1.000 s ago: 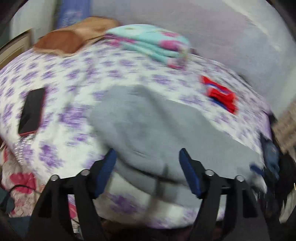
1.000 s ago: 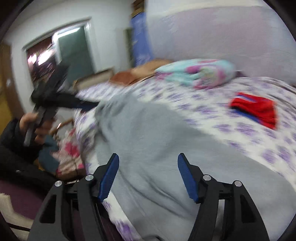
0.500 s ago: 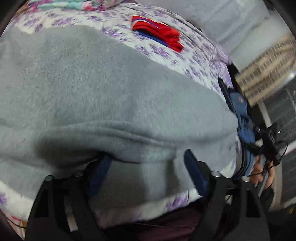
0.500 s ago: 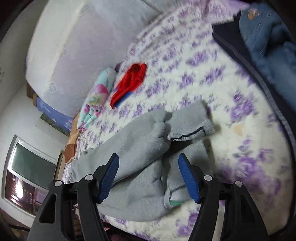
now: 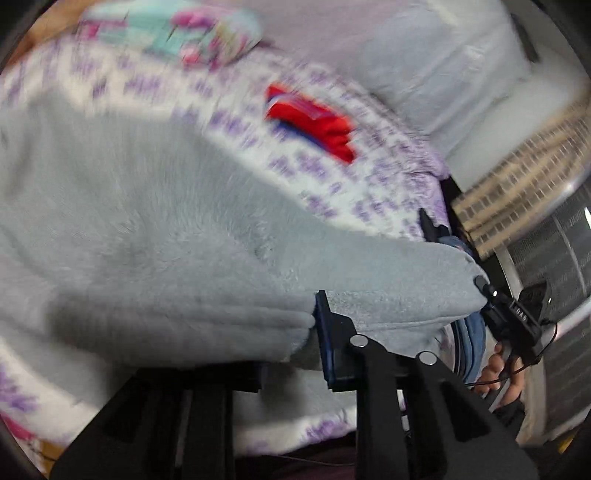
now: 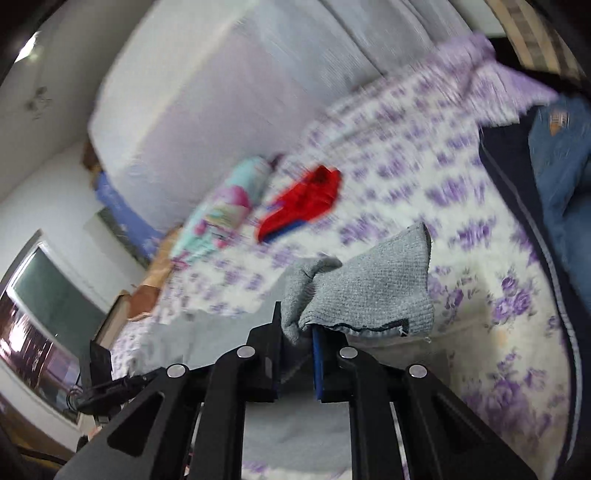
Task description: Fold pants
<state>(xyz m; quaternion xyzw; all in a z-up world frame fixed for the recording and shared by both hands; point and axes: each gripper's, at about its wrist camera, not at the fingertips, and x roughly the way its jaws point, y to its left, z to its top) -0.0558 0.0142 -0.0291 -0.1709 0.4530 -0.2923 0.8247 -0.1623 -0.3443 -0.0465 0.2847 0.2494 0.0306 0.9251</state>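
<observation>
Grey fleece pants (image 5: pixel 155 221) lie across a bed with a purple-flowered sheet (image 5: pixel 332 177). My left gripper (image 5: pixel 295 332) is shut on a thick fold of the pants near their waist end; the cloth hides its left finger. My right gripper (image 6: pixel 297 336) is shut on the ribbed grey cuff (image 6: pixel 365 291) of a pant leg and holds it raised above the sheet (image 6: pixel 480 332). The other gripper and the hand holding it show at the right edge of the left wrist view (image 5: pixel 517 317).
A folded red garment (image 5: pixel 314 122) and a folded teal-and-pink blanket (image 5: pixel 177 33) lie farther back on the bed. Dark blue clothes (image 6: pixel 554 166) are piled at the bed's right side. A pale wall stands behind the bed.
Both grippers have closed from open onto the pants. The right one now holds the cuff lifted off the sheet. Both views have swung.
</observation>
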